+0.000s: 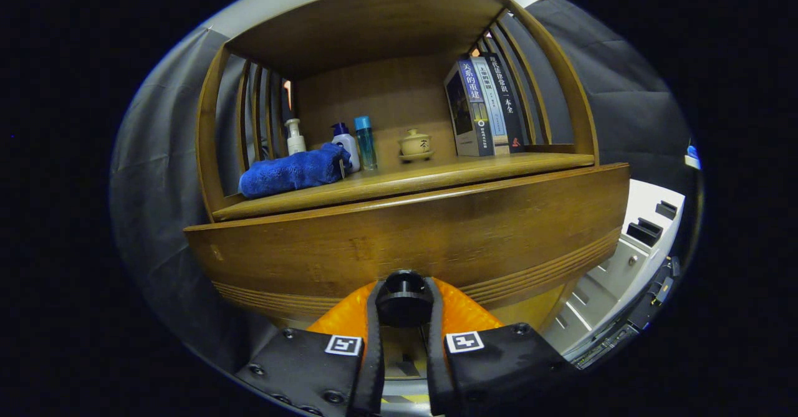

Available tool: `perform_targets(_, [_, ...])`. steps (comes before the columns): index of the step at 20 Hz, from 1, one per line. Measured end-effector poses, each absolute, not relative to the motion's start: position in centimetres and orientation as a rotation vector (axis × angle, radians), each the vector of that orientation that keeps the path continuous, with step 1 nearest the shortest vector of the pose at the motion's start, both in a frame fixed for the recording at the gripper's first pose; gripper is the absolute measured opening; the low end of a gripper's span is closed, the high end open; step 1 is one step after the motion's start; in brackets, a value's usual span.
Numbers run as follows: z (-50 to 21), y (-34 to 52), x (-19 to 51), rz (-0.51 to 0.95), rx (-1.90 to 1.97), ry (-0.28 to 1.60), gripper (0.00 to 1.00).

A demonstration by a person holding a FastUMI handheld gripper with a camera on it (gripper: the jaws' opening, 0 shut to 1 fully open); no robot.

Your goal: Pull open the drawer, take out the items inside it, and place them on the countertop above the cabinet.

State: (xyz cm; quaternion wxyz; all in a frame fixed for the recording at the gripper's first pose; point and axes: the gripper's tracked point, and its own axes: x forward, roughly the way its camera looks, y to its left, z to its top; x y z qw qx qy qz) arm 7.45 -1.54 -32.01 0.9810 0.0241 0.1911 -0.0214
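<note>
On the countertop (436, 177), a blue towel (293, 171) is lying at the left end, bottles (352, 143) and a small pot (416, 144) mid-shelf, books (483, 105) at the right. Below, the gripper (404, 298) is clamping both fingers on the drawer (405, 236) knob (404, 292), so I judge the pull is just starting and the unloading is all waiting.

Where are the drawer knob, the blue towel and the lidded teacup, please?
drawer knob (404, 297): gripper view, its round top, between the fingers.
blue towel (293, 171): gripper view, mid-fold.
lidded teacup (416, 143): gripper view, its body.

Brown wood cabinet (399, 230), black knob (404, 297), blue towel (293, 171), teal-cap bottle (365, 143), cream teacup (416, 144).
</note>
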Motion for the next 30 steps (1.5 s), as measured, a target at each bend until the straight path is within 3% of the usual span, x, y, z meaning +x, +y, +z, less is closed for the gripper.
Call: perform_targets(30, [-31.3, -0.6, -6.0, 0.008, -0.003, 0.485, 0.36])
